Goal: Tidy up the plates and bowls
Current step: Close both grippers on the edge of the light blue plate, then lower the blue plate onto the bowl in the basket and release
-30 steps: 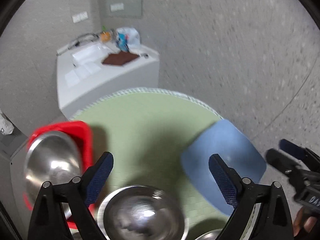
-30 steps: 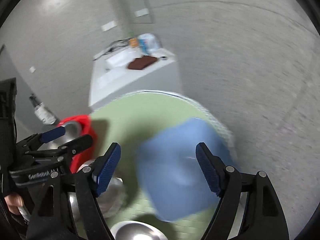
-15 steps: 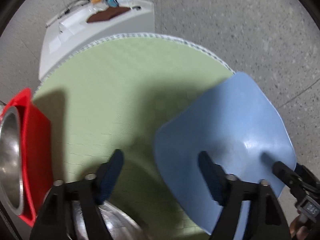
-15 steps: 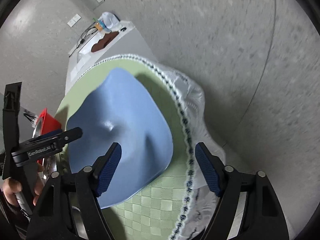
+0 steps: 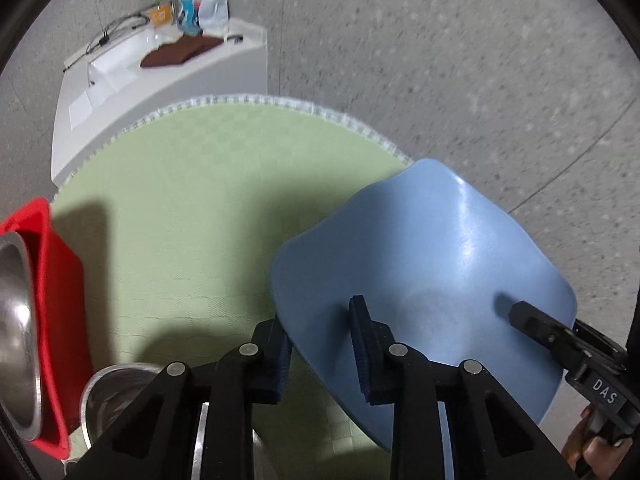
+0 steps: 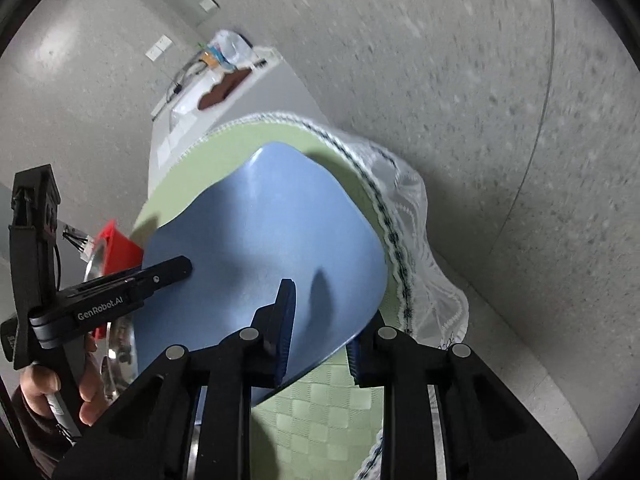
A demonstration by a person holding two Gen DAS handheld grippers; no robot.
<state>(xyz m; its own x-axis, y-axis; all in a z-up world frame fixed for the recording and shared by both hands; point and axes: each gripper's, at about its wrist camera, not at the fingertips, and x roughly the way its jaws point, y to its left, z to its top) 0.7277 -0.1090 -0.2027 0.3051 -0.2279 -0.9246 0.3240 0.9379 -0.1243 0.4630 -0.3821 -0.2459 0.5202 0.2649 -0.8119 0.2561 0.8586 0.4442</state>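
A square blue plate [image 5: 432, 280] with wavy edges is over the right side of the round green table [image 5: 192, 208]. My left gripper [image 5: 320, 344] is shut on its near left edge, one finger above and one below. My right gripper [image 6: 320, 320] is shut on its right edge; it also shows in the left wrist view [image 5: 560, 344]. The plate [image 6: 256, 248] is tilted, held between both grippers. A steel bowl [image 5: 12, 320] sits in a red bin [image 5: 56, 304] at the left. Another steel bowl [image 5: 116, 392] lies near the front.
A white counter [image 5: 168, 72] with a brown cloth, cables and bags stands beyond the table. A lace cloth edge [image 6: 416, 248] hangs off the table's right side. Speckled grey floor surrounds the table.
Both grippers moved in from open and closed on opposite edges of the blue plate. The plate has tilted up off the table.
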